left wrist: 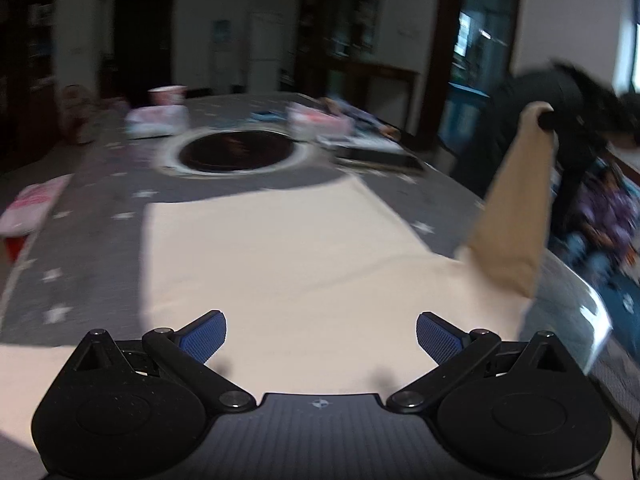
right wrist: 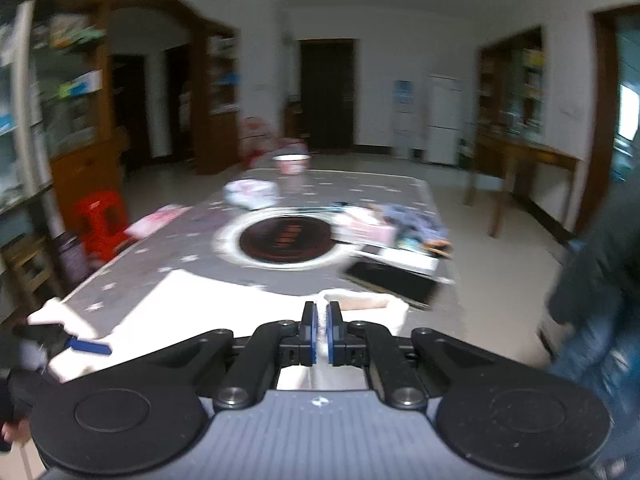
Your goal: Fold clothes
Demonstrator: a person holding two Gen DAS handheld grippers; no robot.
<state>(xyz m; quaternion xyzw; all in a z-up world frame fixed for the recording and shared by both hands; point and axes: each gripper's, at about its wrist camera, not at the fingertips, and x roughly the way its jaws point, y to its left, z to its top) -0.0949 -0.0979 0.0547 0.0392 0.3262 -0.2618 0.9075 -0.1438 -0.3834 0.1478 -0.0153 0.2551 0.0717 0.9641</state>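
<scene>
Right claw (right wrist: 321, 330) pinches cream garment (left wrist: 280, 248) edge, left claw (left wrist: 321, 336) wide, empty; cloth's light, limp, so grab corners/hems.

A garment (left wrist: 280, 248) lies spread on the near part of the table (left wrist: 100, 208). Beyond it, at the table's middle, sits a round hotplate (left wrist: 240, 151). A bowl (left wrist: 167, 94) stands at the far end, and clutter (left wrist: 360, 136) lies right of the hotplate.
</scene>
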